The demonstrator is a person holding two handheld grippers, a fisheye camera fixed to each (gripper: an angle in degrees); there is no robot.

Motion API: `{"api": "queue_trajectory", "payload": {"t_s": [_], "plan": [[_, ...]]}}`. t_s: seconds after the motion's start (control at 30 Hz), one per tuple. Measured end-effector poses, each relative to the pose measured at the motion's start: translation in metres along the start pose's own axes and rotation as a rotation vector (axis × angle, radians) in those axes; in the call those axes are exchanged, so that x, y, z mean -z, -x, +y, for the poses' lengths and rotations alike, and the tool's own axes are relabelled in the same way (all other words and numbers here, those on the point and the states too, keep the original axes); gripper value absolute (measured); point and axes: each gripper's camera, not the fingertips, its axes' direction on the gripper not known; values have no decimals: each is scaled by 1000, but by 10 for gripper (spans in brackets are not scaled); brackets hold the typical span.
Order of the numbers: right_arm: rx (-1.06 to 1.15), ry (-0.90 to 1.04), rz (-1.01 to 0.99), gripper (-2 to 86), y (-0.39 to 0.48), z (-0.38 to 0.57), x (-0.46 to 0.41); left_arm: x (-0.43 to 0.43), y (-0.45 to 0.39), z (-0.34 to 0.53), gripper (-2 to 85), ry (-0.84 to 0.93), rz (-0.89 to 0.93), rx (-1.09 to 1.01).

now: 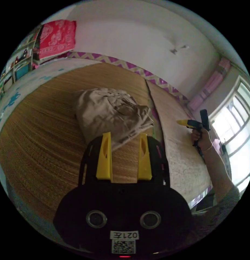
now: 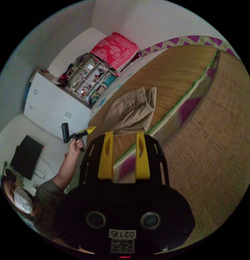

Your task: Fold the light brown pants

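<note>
The light brown pants (image 1: 111,113) lie folded into a compact bundle on the woven mat (image 1: 43,135) of the bed. My left gripper (image 1: 124,135) hangs just short of the bundle's near edge, jaws open and empty. A hand holds my right gripper (image 1: 182,122) off to the right, above the second mat. In the right gripper view the pants (image 2: 133,111) lie beyond my right gripper (image 2: 124,134), which is open with nothing between its jaws. My left gripper (image 2: 88,130) is held up at the bed's edge.
A second woven mat (image 2: 211,135) lies beside the first, with a purple patterned gap between them. A red cloth (image 2: 115,50), a cluttered shelf (image 2: 89,78) and a white cabinet (image 2: 54,105) stand past the bed. A window (image 1: 236,130) is at right. The person (image 2: 43,197) stands by the bed.
</note>
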Motion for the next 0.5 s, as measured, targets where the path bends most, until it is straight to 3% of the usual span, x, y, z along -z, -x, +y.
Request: {"api": "queue_trajectory", "payload": {"t_s": [0.2, 0.37, 0.5], "plan": [[102, -4, 253, 114, 30, 159, 34, -29, -179, 88, 85, 12, 27, -281], [32, -39, 644, 119, 33, 285, 76, -86, -320, 142, 13, 80, -62, -425], [-68, -96, 845, 124, 22, 340, 116, -121, -393, 166, -7, 121, -40, -472]]}}
